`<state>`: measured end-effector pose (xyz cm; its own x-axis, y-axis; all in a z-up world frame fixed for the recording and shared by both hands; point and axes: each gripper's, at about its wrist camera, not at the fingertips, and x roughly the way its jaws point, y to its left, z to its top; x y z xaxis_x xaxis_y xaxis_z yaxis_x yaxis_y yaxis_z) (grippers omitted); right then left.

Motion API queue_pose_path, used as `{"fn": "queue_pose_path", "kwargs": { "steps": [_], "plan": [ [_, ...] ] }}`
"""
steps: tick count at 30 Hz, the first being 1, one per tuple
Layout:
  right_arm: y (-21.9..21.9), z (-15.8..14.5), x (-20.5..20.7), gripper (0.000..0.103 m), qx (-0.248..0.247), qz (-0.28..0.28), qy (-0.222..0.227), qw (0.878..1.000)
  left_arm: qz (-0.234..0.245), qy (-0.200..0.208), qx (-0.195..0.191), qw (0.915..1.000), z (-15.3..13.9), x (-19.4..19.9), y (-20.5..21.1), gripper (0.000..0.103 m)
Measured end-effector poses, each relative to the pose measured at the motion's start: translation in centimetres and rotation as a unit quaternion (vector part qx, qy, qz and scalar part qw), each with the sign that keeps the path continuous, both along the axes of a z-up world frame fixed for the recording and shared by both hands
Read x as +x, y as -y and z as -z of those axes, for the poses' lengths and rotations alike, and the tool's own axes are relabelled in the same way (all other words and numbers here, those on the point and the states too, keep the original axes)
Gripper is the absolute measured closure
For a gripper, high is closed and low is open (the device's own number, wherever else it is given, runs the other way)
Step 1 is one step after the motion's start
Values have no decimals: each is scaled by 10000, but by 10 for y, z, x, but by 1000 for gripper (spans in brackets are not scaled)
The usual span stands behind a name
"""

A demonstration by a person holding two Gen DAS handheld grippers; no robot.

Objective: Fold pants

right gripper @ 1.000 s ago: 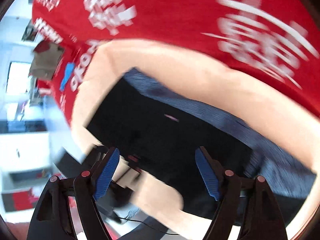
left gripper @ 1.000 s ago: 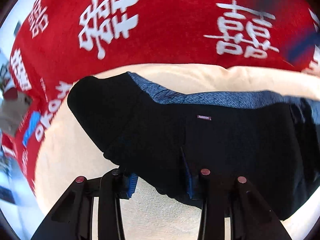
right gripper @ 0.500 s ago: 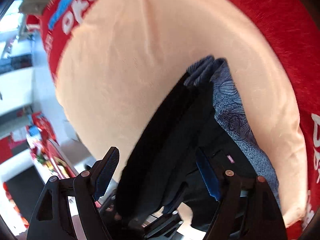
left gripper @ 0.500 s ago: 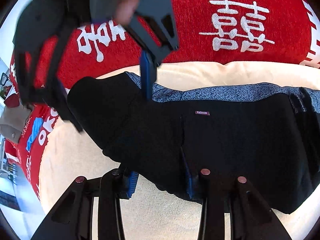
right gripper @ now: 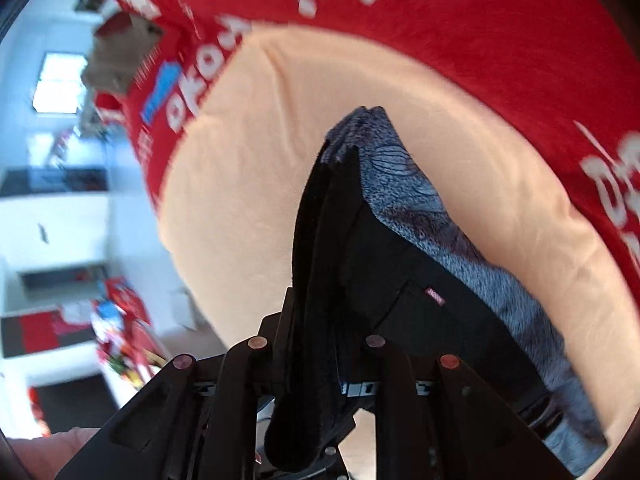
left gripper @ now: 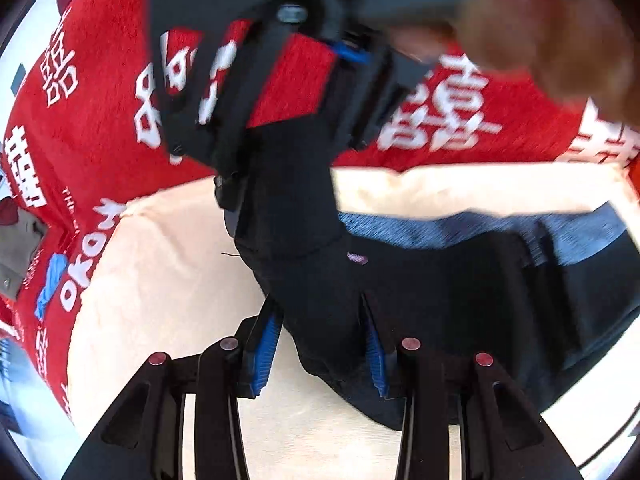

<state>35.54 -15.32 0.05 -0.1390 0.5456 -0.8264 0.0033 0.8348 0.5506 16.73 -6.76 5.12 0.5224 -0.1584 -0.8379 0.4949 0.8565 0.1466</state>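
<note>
Black pants (left gripper: 440,292) with a blue-grey patterned lining (left gripper: 460,228) lie across a cream cushion (left gripper: 168,280). My left gripper (left gripper: 320,356) is shut on their near edge, blue pads (left gripper: 264,356) pressed into the fabric. My right gripper (left gripper: 280,160) comes down from above, held by a person's hand (left gripper: 560,32), and its jaws are closing on the pants' left end, which stands lifted. In the right wrist view the folded black fabric (right gripper: 320,260) runs up between the right gripper (right gripper: 320,344) fingers and hides their pads; the lining (right gripper: 420,208) shows along its right side.
A red blanket with white characters (left gripper: 100,128) surrounds the cream cushion (right gripper: 260,152). Beyond the cushion's left edge the floor (right gripper: 60,220) shows, with a cardboard box (right gripper: 120,56) and red clutter (right gripper: 120,332).
The right gripper swung over to the pants' left end, came down around it and closed, pulling that end up. The left gripper rose a little, still gripping the near edge.
</note>
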Motion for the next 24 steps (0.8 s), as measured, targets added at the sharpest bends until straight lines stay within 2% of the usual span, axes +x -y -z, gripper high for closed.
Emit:
{"fn": "queue_pose_path", "kwargs": {
  "steps": [4, 7, 10, 14, 19, 24],
  "plan": [
    [52, -31, -30, 85, 537, 604, 381, 9960, 215, 9, -334, 9992, -28, -12, 21, 63],
    [98, -49, -59, 85, 864, 1174, 588, 9876, 472, 28, -473, 9978, -45, -26, 45, 63],
    [145, -68, -95, 85, 983, 1655, 807, 9780, 848, 16, -561, 9948, -61, -47, 79, 63],
    [212, -85, -155, 85, 1014, 2312, 1008, 9623, 1493, -58, -620, 9868, -71, -85, 137, 63],
    [288, -73, -234, 85, 1080, 3110, 966, 9393, 2246, -121, -362, 9737, -57, -138, 205, 63],
    [344, -35, -299, 85, 1003, 3766, 761, 9178, 2825, -357, -36, 9586, -22, -185, 258, 63]
  ]
}}
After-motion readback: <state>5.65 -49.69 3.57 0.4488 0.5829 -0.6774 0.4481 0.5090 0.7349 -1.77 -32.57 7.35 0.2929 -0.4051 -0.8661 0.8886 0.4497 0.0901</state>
